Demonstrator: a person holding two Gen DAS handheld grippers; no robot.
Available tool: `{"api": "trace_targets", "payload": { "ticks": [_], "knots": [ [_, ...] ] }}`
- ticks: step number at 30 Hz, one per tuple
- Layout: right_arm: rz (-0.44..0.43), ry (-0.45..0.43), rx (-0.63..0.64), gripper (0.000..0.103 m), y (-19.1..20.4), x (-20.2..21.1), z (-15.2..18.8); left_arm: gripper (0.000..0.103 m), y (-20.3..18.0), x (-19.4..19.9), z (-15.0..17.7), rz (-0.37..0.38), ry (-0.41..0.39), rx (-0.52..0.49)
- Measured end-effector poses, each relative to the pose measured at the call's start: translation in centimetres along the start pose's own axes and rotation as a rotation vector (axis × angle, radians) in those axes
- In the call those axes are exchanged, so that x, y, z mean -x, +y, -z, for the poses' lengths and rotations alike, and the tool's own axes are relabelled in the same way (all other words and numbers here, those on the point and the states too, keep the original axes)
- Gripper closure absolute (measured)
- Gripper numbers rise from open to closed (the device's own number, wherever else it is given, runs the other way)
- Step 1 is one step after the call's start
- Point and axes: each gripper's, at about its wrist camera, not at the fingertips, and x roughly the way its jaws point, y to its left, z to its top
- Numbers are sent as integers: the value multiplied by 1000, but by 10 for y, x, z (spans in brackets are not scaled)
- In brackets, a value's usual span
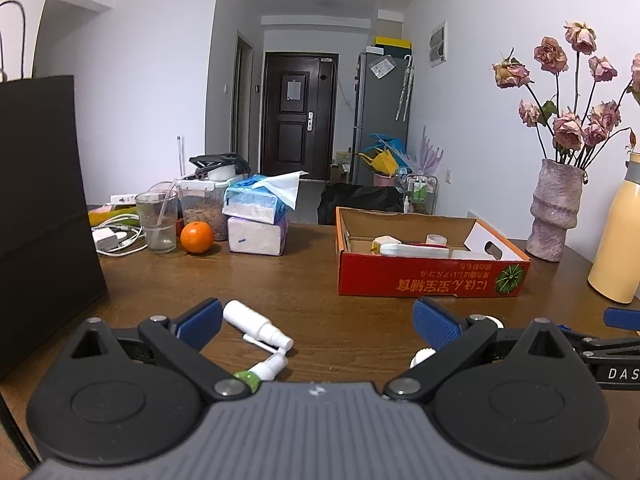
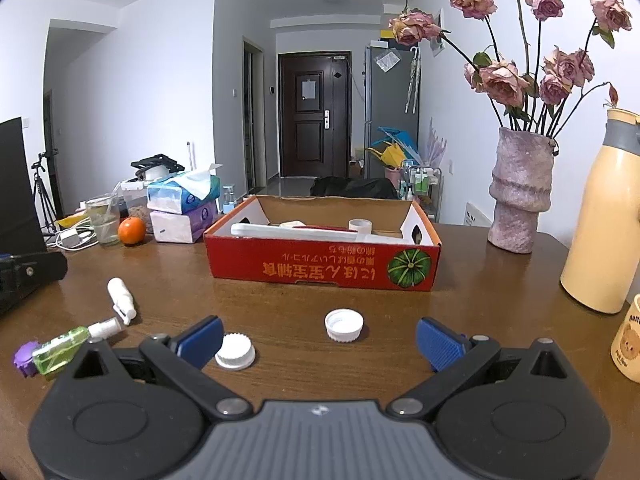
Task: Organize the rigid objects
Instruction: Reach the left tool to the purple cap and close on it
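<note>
While both grippers hover low over a brown wooden table (image 2: 500, 280), each has its blue-padded jaws spread wide with nothing between them. Seen from the left wrist view, the left gripper (image 1: 318, 322) points toward a red cardboard box (image 1: 432, 276) that sits ahead and slightly to the right, holding several white items. Just beside its left finger lies a white spray bottle (image 1: 256, 322) on its side, and touching that bottle's nozzle end is a green spray bottle (image 1: 260, 372), also lying flat. From the right wrist view, the right gripper (image 2: 320, 338) faces the same red box, which stands in the middle of the table. Two white bottle caps rest on the wood near the gripper: one white cap (image 2: 235, 351) just beside the left finger, and a second white cap (image 2: 344, 325), open side up, between the fingers and nearer the box. A pink vase of dried roses (image 2: 520, 196) and a yellow flask (image 2: 600, 232) stand to the right.
</note>
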Motion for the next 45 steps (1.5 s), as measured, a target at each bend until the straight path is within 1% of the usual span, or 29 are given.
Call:
{"api": "trace_targets", "payload": {
  "ticks": [4, 12, 17, 23, 30, 34, 36, 39, 42, 43, 44, 45],
  "knots": [
    [-1, 6, -1, 0, 2, 4, 5, 0, 15, 5, 4, -10, 6, 14],
    [-11, 22, -22, 0, 3, -1, 15, 0, 62, 5, 14, -82, 36, 25],
    [-13, 46, -27, 0, 6, -12, 22, 0, 87, -5, 26, -95, 82, 23],
    [-11, 61, -27, 0, 8, -20, 28, 0, 109, -22, 46, -129, 152, 12],
    [-13, 67, -31, 0, 10, -28, 34, 0, 129, -32, 67, -146, 197, -25],
    [-8, 72, -23, 0, 13, -32, 37, 5, 131, -36, 68, -119, 195, -35],
    [-2, 76, -18, 0, 14, -34, 38, 6, 130, -39, 68, -104, 194, -44],
    [3, 76, -18, 0, 16, -34, 39, 10, 133, -43, 68, -67, 205, -25],
    [9, 80, -17, 0, 16, -37, 40, 16, 135, -44, 70, -55, 224, -7],
    [11, 82, -16, 0, 17, -37, 40, 19, 136, -46, 71, -54, 236, -6],
    [12, 83, -15, 0, 17, -38, 41, 24, 137, -46, 72, -48, 243, -5],
    [14, 83, -14, 0, 17, -38, 41, 25, 138, -46, 72, -43, 246, -3]
  ]
}}
